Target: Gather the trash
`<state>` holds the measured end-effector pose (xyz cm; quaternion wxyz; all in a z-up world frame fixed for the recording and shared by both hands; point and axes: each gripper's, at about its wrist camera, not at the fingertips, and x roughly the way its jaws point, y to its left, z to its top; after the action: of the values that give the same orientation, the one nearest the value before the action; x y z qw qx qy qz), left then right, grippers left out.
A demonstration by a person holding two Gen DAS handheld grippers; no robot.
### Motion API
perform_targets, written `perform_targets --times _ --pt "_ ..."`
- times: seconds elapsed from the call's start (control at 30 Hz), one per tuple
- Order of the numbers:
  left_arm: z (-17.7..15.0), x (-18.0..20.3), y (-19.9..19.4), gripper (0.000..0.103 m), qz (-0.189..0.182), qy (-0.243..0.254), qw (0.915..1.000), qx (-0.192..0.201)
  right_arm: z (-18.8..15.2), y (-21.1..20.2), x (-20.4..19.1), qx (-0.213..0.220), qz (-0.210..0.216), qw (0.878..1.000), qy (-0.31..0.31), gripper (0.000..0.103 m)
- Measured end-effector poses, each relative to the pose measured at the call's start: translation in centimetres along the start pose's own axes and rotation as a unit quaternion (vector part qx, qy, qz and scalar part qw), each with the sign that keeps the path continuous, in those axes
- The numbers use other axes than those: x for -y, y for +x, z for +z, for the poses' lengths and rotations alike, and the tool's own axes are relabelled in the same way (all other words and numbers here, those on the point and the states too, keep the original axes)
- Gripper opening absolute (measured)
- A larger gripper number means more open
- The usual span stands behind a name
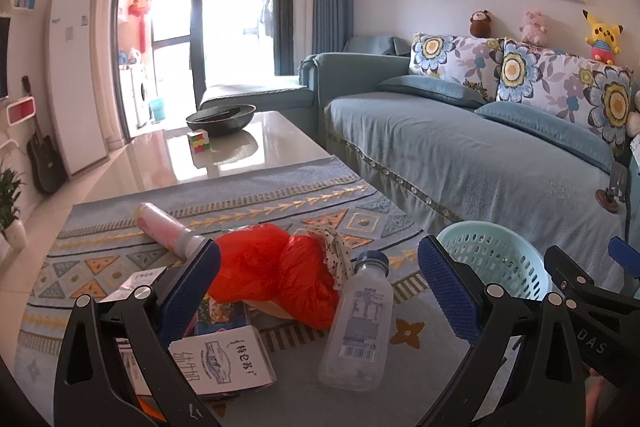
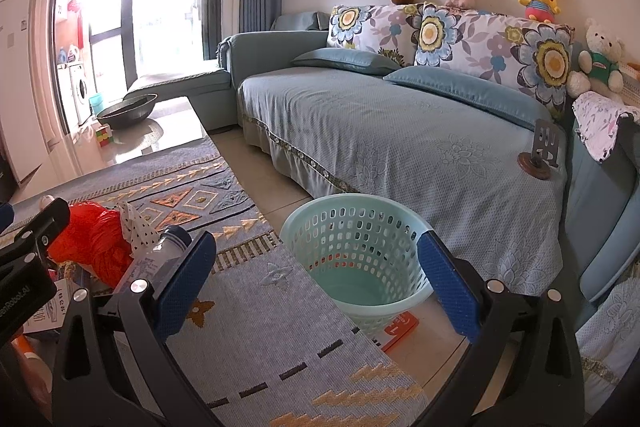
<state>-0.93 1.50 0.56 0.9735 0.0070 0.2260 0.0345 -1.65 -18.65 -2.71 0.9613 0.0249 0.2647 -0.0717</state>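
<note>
1. while your left tongs (image 1: 320, 291) gape wide over the surface (image 1: 120, 223), the clear bottle (image 1: 358, 323) lies between the fingers, untouched.
2. the red bag (image 1: 272, 275) sits at 11 o'clock of that bottle, with the pink tube (image 1: 168, 227) beyond it.
3. your right tongs (image 2: 316, 287) are wide too, holding nothing, framing the green basket (image 2: 356, 251) on the floor.
</note>
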Motion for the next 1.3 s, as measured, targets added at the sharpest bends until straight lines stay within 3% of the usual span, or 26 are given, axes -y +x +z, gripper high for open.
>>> perform_targets --times 1.3 --pt "-0.24 0.71 0.20 0.095 0.001 0.002 1.0000 0.001 -0.12 -0.02 0.08 -0.001 -0.007 1.000 0.000 0.096"
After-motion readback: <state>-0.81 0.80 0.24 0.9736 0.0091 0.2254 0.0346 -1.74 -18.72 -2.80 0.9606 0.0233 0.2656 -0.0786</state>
